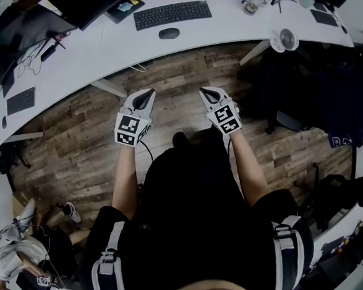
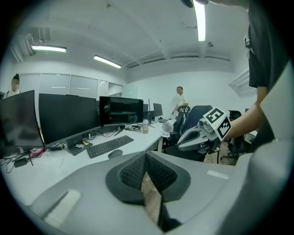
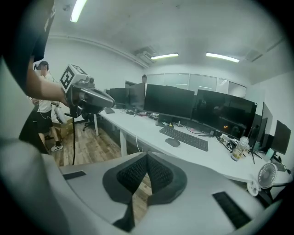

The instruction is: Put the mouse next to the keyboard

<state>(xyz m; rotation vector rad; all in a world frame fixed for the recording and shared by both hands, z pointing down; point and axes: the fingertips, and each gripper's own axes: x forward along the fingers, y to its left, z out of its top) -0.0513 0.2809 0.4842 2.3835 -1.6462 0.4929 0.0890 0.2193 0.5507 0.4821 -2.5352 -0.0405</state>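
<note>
Mouse point(image 1: 169, 33): dark, rounded, one item.

Head view. The mouse is found on the white table point(image 1: 114, 50), just in front of the keyboard point(image 1: 172, 15) and below its middle, near it but apart. The left claw point(image 1: 152, 91) and right claw point(image 1: 203, 91) are held side by side over the wooden floor point(image 1: 76, 140), well apart from the table. Nothing is carried by either.

Left gripper view. The left claw point(image 2: 146, 156) is seen with its ribbed pads pressed together and nothing between them. The mouse point(image 2: 115, 153) and keyboard point(image 2: 110, 146) are seen beyond it on the table, in front of a row of monitors point(image 2: 64, 119). The right claw point(image 2: 180, 146) is in view to the side, also closed.

Right gripper view. The right claw point(image 3: 147, 156) is closed on itself and empty. The mouse point(image 3: 172, 142) is seen just beside the near edge of the keyboard point(image 3: 186, 137).

Condition and hazards (judged). The mouse is untouched at present. Both claws would have to be opened before any pickup; if this is done late, the mouse could be pushed across the table or into the keyboard. Its smooth, domed shell could be squeezed out from between the pads by an off-centre grip. The keyboard could be shifted by a careless approach, as the two lie so close together.
</note>
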